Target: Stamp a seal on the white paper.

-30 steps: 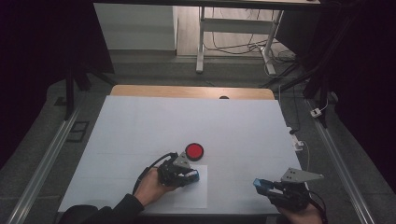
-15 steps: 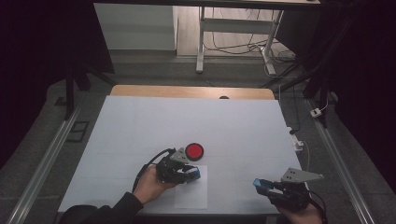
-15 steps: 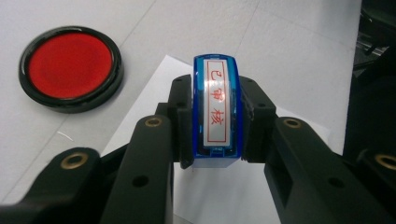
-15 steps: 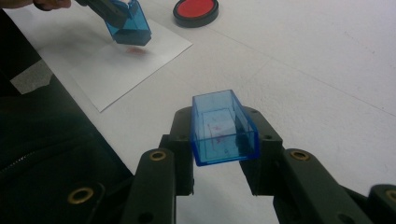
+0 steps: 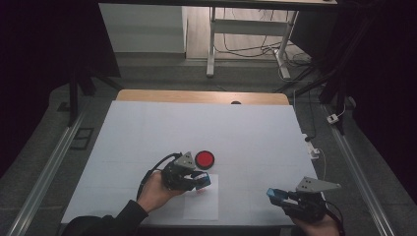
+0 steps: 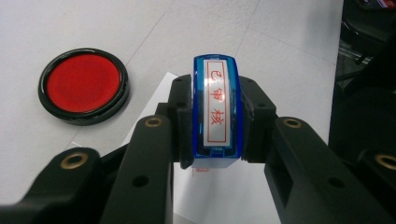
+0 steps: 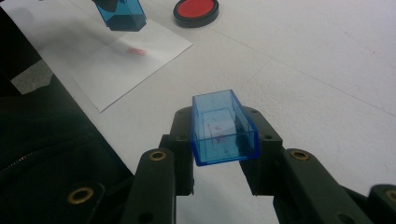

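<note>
1. Blue clear plastic sits in both tongs: the right tongs [image 5: 276, 195], at the near edge of the surface [image 5: 246, 128] by its right corner, are clamped on an open blue cap [image 7: 223, 128], its hollow facing up and faint red smears inside.
2. The right hand [image 5: 314, 223] that carries them lies at the very near edge, partly cut off by the frame.
3. A white sheet of paper [image 5: 202, 206] lies flat near the middle of the near edge; a small red mark [image 7: 137, 51] shows on it, too blurred to read.
4. The left tongs [image 5: 204, 180] are over the far end of that sheet, closed tight on a blue stamp [image 6: 218, 111]. In the left gripper view its top label, white with red characters, faces the camera between the two black jaws.
5. From the right gripper view the stamp's lower end appears to be just above the paper, beside the red mark, though whether it touches I cannot tell.
6. The left hand [image 5: 155, 191] reaches in from the near edge, left of the sheet.
7. Just beyond the stamp, toward the middle of the surface, lies a round red ink pad [image 5: 204, 159] in a black rim, lid off, clear of the paper.
</note>
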{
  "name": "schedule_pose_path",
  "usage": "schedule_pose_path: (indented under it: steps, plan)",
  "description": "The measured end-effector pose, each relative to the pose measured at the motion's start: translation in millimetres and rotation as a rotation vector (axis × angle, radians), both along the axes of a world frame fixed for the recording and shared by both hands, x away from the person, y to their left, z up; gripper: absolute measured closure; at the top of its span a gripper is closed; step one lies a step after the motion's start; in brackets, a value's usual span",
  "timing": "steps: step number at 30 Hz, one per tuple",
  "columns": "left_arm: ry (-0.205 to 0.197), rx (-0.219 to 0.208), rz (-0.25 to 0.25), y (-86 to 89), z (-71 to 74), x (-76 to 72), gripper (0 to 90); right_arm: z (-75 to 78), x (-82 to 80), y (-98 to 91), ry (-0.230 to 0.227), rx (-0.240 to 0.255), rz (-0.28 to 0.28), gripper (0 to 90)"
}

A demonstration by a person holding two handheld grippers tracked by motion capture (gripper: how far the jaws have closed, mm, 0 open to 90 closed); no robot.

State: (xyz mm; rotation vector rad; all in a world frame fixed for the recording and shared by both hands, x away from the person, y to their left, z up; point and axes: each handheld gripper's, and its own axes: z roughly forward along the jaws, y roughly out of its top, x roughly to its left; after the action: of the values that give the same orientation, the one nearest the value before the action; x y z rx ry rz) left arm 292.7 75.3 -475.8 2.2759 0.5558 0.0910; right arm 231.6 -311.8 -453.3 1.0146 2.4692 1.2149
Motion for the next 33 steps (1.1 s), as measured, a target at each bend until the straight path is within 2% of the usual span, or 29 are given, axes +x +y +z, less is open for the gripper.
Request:
schedule_pose_path:
  steps: [2, 10, 23, 33]
  plan:
    - [-0.019, 0.003, -0.001, 0.8, 1.9, -1.0, 70.1, -0.1, 0.0, 0.0, 0.000, 0.003, 0.001, 68.6]
    - [-0.047, -0.026, -0.013, 6.5, 9.7, -3.5, 70.1, 0.0, 0.0, 0.0, 0.000, 0.000, 0.000, 68.6]
    - [-0.062, -0.080, -0.023, 15.5, 20.3, -7.5, 70.0, -0.1, 0.1, 0.1, 0.000, 0.003, 0.000, 68.6]
    - [-0.053, -0.132, -0.029, 23.7, 31.2, -9.2, 70.0, -0.1, -0.1, 0.1, -0.001, 0.003, 0.001, 68.6]
